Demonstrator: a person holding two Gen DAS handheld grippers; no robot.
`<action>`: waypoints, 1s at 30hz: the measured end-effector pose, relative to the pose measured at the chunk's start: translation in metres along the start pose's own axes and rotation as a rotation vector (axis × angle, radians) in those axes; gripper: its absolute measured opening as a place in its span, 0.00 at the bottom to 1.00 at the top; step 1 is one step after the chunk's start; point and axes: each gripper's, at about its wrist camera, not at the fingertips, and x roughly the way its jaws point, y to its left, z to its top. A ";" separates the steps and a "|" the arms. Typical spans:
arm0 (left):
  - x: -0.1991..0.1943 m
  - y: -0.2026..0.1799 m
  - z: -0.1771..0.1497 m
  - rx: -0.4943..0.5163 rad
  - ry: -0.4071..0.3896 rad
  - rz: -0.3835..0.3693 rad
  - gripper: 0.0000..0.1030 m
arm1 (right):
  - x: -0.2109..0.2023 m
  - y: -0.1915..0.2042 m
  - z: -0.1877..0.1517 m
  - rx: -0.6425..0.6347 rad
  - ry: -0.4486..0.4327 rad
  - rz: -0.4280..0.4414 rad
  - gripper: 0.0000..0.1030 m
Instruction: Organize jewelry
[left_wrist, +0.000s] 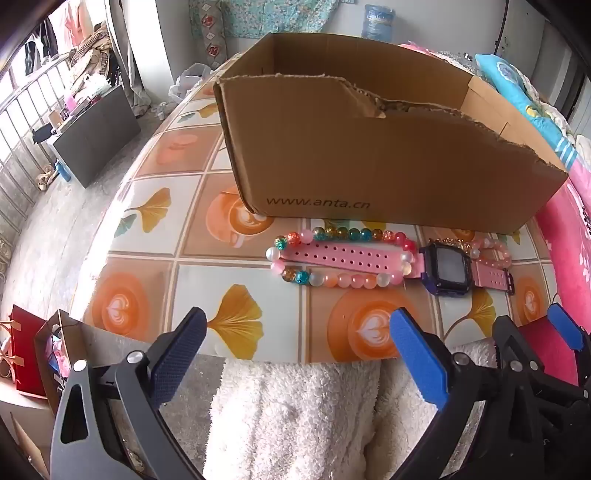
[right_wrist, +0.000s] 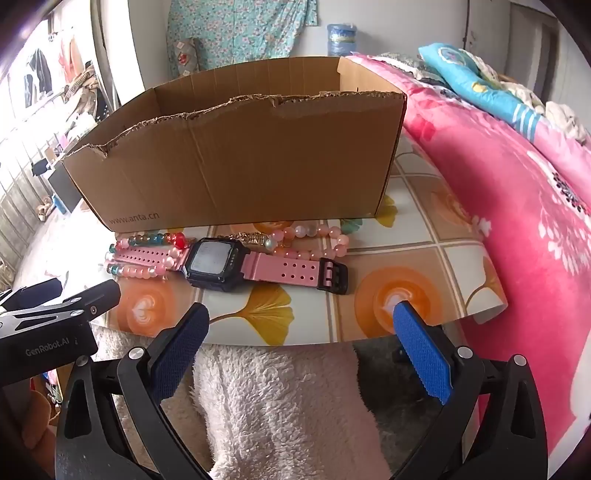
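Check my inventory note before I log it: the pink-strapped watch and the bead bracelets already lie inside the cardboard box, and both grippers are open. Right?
Not quite. The right wrist view shows the pink-strapped watch and bead bracelets on the tabletop in front of the cardboard box, not inside. The left gripper and right gripper are indeed open.

The cardboard box (right_wrist: 236, 162) stands on the worktop (right_wrist: 424, 258), toward its far side. Just in front of it lies the watch (right_wrist: 216, 264), stretched left to right. One bead bracelet (left_wrist: 332, 258) loops around the watch's left strap; a second bracelet (right_wrist: 314, 240) lies behind the right strap — close to the box wall. A bed (bedding piled on it) (right_wrist: 517, 184) borders the worktop's right edge.
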 end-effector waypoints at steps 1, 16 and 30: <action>0.000 0.000 0.000 0.000 0.000 -0.001 0.94 | 0.000 0.000 0.000 -0.001 0.001 -0.001 0.93; 0.003 0.001 0.000 -0.002 0.011 -0.004 0.94 | 0.000 -0.001 0.004 0.002 0.002 0.000 0.93; 0.004 -0.004 -0.001 0.001 0.008 -0.004 0.94 | -0.002 -0.002 0.003 0.002 -0.004 -0.001 0.93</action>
